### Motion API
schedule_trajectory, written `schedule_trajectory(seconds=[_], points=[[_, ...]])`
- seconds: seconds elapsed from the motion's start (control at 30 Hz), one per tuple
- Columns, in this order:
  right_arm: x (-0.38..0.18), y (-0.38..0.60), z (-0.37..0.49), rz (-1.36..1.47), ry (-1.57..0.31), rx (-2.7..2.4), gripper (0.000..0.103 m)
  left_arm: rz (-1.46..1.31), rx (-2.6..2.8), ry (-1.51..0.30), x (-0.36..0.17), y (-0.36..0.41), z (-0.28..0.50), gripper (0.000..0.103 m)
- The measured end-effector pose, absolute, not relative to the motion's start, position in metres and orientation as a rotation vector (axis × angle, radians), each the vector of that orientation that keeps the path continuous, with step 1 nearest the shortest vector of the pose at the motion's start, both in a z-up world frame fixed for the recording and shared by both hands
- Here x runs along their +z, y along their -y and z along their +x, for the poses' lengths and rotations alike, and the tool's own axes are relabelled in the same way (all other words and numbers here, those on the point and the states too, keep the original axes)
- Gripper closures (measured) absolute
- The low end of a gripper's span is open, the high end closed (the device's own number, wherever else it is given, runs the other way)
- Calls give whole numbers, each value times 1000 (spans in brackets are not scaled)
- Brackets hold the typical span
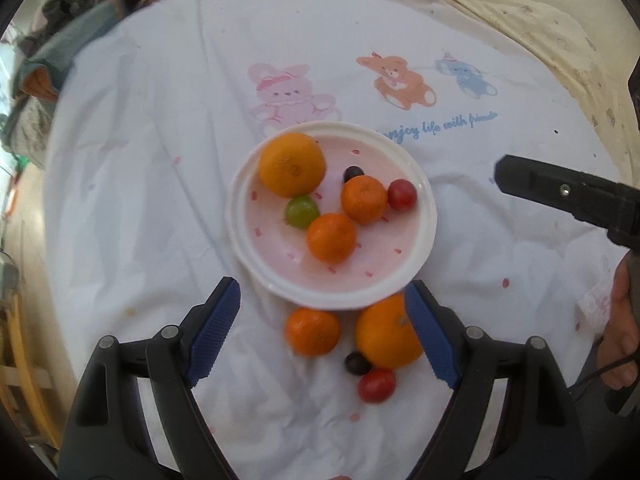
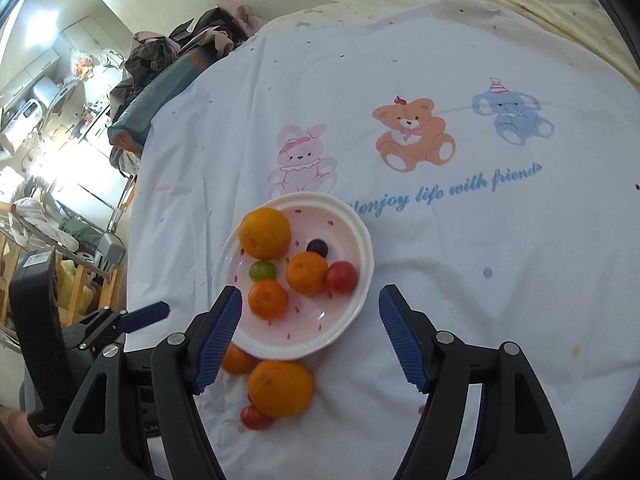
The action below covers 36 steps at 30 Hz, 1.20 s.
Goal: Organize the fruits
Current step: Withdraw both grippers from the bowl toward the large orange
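Fruit lies in two groups, ten pieces in all. Six sit in the white plate (image 1: 240, 216): one large orange (image 1: 292, 164) at its far left, two mandarins (image 1: 364, 199), a green grape (image 1: 302, 211), a dark grape (image 1: 353, 173) and a red cherry tomato (image 1: 402, 194) at its right. Four lie on the cloth just near of the plate: another large orange (image 1: 386, 338), a mandarin (image 1: 313, 331) to its left, a dark grape (image 1: 357, 363) and a red tomato (image 1: 377, 385). All are roundish, with no clear long axis. The plate stands on a white sheet (image 1: 160, 160) printed with a pink rabbit, a brown bear, a blue elephant and blue script, spread over a bed; crumpled clothes (image 2: 180, 52) are heaped at its far left, and a cluttered room shows beyond. The left gripper (image 1: 324, 332) hangs above the four loose fruits, jaws apart and empty. The right gripper (image 2: 310, 338) hangs over the plate's near rim, jaws likewise spread, holding nothing.
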State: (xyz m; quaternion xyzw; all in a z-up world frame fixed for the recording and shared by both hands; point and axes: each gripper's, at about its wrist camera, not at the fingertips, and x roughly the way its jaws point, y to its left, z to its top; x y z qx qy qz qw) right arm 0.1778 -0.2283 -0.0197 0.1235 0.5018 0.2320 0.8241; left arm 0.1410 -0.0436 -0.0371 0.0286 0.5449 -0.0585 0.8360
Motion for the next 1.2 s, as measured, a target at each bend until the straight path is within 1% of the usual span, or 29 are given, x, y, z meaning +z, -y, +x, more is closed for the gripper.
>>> schedule_trajectory(seconds=[0.37,0.7,1.0,1.2], points=[[-14,240,135,282,-1055,473,29,62,-53,-1116,-24,27,95,21],[-16,253,105,328,-1062,456,29,-7,17,-1111,-20,-2,63,21],[-22,250,97,346,-1094,458,29,-71,53,-1114,-19,-16,55,21],[-36,250,100,397,-1149,460,27,-95,67,-1126,-23,-17,59,21]])
